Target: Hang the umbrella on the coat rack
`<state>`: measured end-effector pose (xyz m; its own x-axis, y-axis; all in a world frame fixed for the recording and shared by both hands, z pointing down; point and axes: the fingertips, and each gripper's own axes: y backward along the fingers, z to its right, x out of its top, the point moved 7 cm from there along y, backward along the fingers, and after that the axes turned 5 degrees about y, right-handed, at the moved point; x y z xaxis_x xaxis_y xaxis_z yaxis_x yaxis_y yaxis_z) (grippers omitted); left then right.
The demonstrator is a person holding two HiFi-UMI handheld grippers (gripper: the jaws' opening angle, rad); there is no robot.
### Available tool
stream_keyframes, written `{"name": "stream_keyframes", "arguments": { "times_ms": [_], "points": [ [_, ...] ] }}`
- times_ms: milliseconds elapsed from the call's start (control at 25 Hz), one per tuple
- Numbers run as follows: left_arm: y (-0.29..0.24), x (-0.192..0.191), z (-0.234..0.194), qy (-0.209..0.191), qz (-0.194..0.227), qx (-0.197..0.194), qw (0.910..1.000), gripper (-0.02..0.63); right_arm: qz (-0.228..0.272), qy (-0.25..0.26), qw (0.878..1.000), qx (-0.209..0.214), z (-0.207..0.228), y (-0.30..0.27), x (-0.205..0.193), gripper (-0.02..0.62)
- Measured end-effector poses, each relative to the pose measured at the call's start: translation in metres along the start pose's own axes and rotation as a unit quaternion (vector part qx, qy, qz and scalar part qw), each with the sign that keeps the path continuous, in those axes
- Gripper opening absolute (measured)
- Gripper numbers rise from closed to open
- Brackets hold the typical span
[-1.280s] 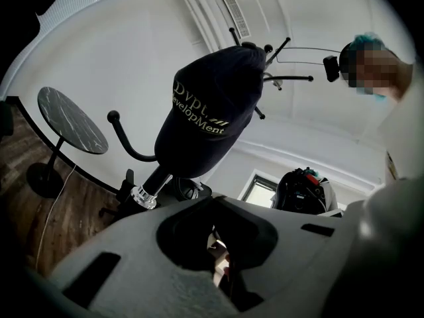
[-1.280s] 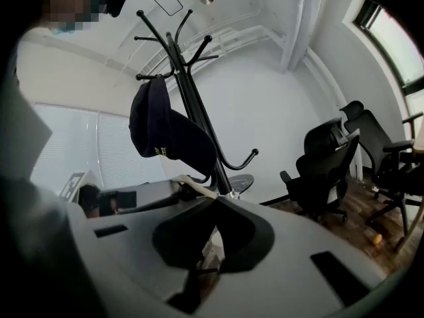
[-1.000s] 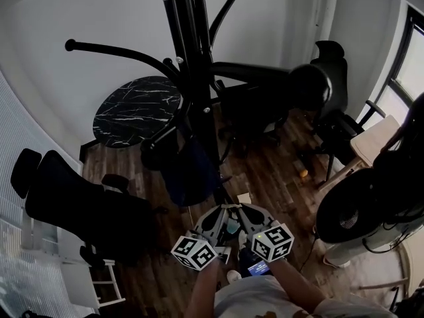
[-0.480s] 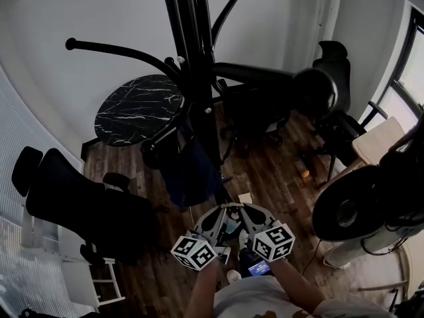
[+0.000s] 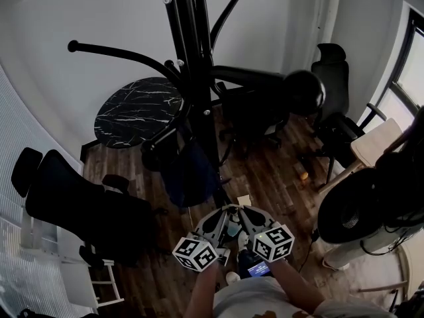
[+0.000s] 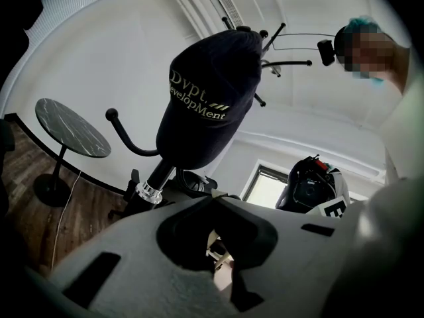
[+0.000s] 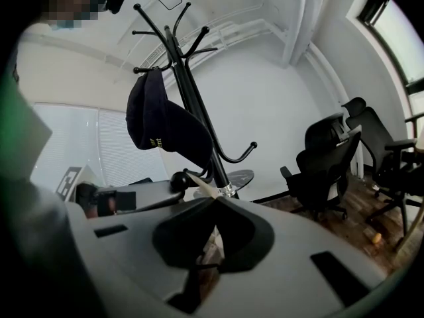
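The black coat rack (image 5: 199,78) stands in the middle of the room, with curved arms that end in balls. A dark navy cap (image 5: 189,176) with pale lettering hangs from one arm (image 6: 205,105) (image 7: 162,128). I cannot make out any umbrella in these views. My left gripper (image 5: 222,212) and right gripper (image 5: 240,211) are held side by side close to my body, pointing at the foot of the rack. Both are shut, tips touching, with nothing seen between the jaws (image 6: 215,199) (image 7: 215,197). In the left gripper view the right gripper (image 6: 318,191) shows beside it.
A round black marble side table (image 5: 136,111) stands left of the rack. Black office chairs sit at the left (image 5: 66,207) and the right (image 5: 331,85). A white fan (image 5: 354,227) and a pale wooden desk (image 5: 377,141) are at the right. One rack arm's ball (image 5: 305,91) hangs near my head.
The head view has shifted slightly, so the near rack arm and the fan sit a little differently. Both grippers have stayed put, still shut.
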<state>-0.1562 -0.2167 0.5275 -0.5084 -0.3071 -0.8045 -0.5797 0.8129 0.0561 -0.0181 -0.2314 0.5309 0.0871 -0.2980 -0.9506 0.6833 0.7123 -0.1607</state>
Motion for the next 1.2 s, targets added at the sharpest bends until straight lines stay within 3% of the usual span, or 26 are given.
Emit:
{"name": "stream_keyframes", "arguments": {
  "times_ms": [1200],
  "points": [
    [-0.009, -0.006, -0.018, 0.007, -0.030, 0.006, 0.9995, 0.018, -0.023, 0.004, 1.000, 0.004, 0.006, -0.021, -0.011, 0.012]
  ]
}}
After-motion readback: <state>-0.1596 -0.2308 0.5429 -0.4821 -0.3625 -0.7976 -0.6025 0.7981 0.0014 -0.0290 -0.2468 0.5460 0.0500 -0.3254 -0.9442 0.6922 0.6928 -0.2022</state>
